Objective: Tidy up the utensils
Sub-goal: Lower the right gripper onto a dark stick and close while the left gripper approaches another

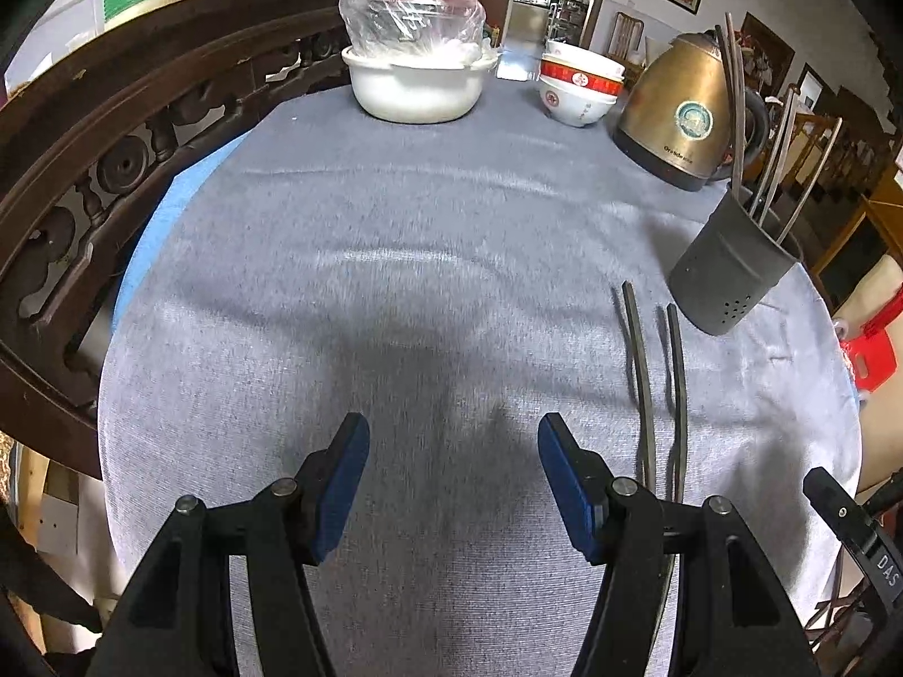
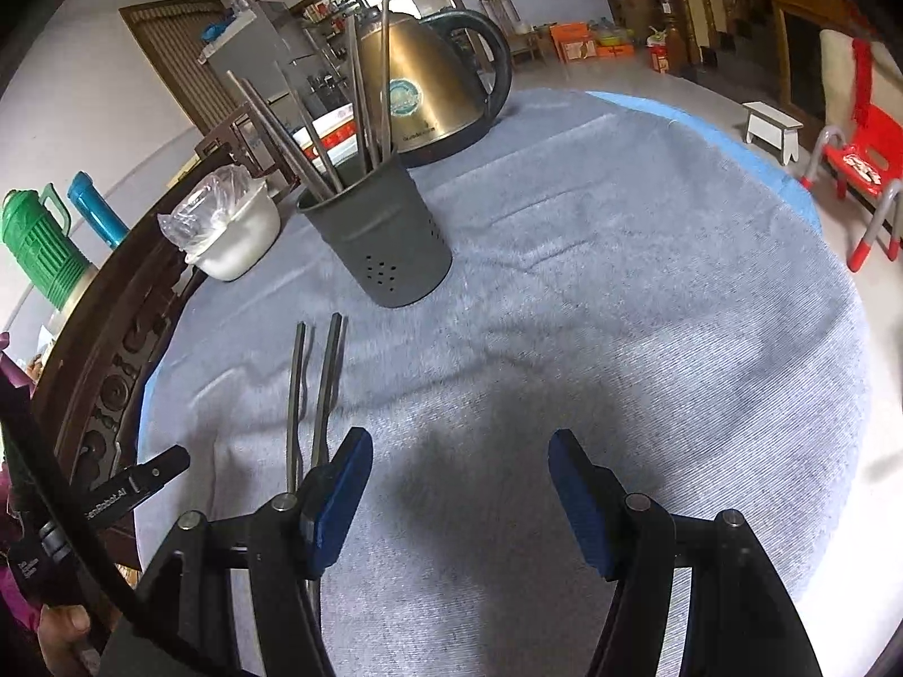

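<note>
Two dark chopsticks (image 1: 643,361) lie side by side on the grey tablecloth (image 1: 395,282), just in front of a dark grey utensil holder (image 1: 728,276) that stands with several chopsticks upright in it. My left gripper (image 1: 451,440) hovers open over bare cloth, left of the loose pair. In the right wrist view the same chopsticks (image 2: 324,389) run under my right gripper's left finger (image 2: 338,502), and the holder (image 2: 384,242) stands beyond them. My right gripper (image 2: 460,451) is open with nothing between its blue pads.
A brass kettle (image 1: 677,113) stands behind the holder. Stacked red and white bowls (image 1: 581,84) and a white pot with a plastic bag (image 1: 417,67) sit at the far edge. A carved dark wood chair back (image 1: 113,141) curves along the left. A red child's chair (image 2: 863,169) stands beyond the table.
</note>
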### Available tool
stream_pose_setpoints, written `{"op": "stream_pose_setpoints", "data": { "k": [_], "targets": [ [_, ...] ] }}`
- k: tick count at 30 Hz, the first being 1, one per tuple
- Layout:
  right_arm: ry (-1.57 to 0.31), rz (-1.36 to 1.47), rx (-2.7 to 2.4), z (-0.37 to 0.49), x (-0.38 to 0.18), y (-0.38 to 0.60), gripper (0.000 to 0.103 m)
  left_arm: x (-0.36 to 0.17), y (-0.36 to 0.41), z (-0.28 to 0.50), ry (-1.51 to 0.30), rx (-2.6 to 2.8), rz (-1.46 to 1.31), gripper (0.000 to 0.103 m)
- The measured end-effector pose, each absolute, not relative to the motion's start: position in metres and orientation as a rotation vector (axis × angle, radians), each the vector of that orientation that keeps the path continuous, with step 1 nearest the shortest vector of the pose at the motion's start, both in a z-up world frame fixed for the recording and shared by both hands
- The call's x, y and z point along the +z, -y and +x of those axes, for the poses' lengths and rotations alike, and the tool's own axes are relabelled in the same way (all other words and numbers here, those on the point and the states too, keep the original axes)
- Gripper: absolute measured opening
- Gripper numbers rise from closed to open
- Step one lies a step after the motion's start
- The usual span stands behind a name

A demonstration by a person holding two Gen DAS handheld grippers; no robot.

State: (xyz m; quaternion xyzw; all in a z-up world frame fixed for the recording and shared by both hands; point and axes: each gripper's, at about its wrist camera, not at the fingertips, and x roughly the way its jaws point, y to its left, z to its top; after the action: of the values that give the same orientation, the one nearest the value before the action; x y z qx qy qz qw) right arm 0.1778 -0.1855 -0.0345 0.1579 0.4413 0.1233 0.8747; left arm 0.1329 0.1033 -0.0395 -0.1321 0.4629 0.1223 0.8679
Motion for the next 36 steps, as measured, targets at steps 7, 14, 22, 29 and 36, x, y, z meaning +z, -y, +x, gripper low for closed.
{"op": "stream_pose_setpoints", "data": {
  "k": [7,14,22,29,36],
  "targets": [
    [-0.931,0.327,0.265,0.179,-0.037,0.182,0.068,-0.045,-0.102,0.135,-0.981,0.255,-0.271,0.063],
    [-0.948,0.314,0.276,0.181,-0.039,0.176,0.068,-0.05,-0.1,0.133,-0.992,0.252,-0.269,0.063],
    [-0.98,0.284,0.336,0.186,-0.039,0.158,0.068,-0.057,-0.097,0.136,-1.015,0.244,-0.269,0.063],
    [-1.007,0.279,0.363,0.189,-0.041,0.147,0.068,-0.059,-0.097,0.137,-1.023,0.232,-0.276,0.063],
    [-1.058,0.274,0.4,0.205,-0.037,0.136,0.068,-0.061,-0.097,0.134,-1.029,0.234,-0.288,0.063]
  ]
}}
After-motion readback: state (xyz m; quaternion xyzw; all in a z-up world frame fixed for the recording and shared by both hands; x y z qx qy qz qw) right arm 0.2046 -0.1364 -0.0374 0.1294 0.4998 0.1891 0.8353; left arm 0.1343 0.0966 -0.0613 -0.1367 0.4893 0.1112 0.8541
